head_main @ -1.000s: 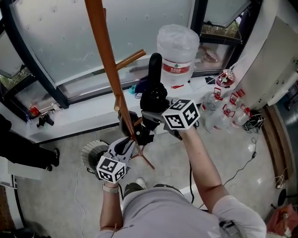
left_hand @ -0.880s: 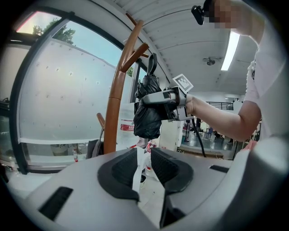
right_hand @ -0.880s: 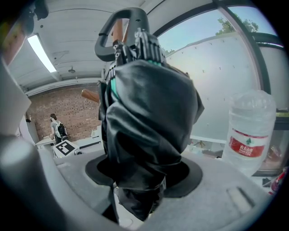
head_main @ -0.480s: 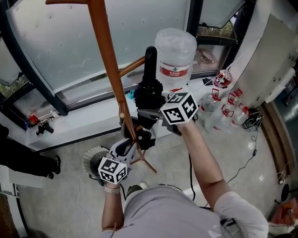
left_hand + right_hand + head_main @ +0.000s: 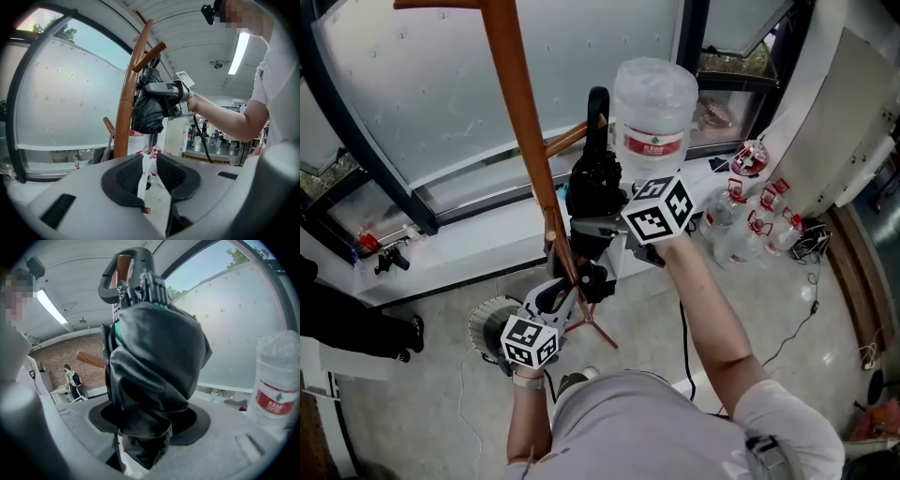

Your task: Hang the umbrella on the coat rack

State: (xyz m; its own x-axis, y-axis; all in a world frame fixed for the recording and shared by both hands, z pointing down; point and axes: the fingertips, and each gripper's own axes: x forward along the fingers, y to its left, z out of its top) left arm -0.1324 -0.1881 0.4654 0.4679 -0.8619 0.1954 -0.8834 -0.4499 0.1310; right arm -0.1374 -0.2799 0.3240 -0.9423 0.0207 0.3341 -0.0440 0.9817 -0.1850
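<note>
We find the right gripper raised in front of the window, its jaws closed on the folded black umbrella. In the right gripper view the bunched canopy fills the space between the two pads and is clamped there, with loose fabric hanging below them. The umbrella stands nearly upright in this grip, with its looped black handle uppermost. The handle sits at the outer end of a wooden peg that angles up from the pole of the coat rack. In the right gripper view a piece of brown wood shows through the handle loop. We cannot tell from any view whether the loop bears on the peg or only surrounds it. The left gripper is held lower, close to the pole. In its own view the pole stands to the left of the jaws, not between them. Its jaws stand narrowly apart, with nothing clamped between the pads; only the background shows through the gap. From this lower position the left gripper view looks up at the umbrella, which appears just to the right of the pole and below an upper peg. A large water bottle with a red label stands on the sill just to the right of the umbrella. A cluster of small bottles lies further right, well apart from both grippers.
</note>
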